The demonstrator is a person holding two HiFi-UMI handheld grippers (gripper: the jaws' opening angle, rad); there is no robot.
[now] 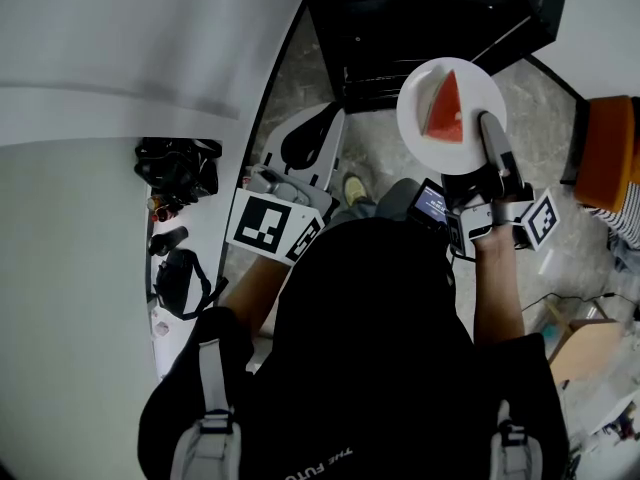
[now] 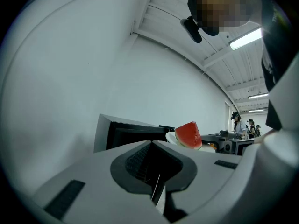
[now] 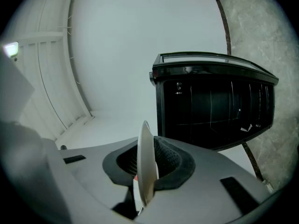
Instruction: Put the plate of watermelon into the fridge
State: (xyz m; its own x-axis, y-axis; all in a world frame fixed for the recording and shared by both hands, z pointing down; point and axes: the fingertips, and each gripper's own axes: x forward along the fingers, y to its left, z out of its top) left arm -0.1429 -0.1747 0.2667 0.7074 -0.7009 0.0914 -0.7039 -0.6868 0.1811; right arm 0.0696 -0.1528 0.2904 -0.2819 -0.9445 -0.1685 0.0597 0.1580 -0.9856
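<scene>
Watermelon wedge (image 1: 447,108) lies flat on the white plate (image 1: 410,103), its long axis running rind to tip, the tip pointing at the black fridge (image 1: 420,18); the plate is held level in the air just before the fridge; right tongs (image 1: 489,128) are nearly closed, clamped on the plate's near rim; left tongs (image 2: 156,183) are pressed together, empty.
</scene>
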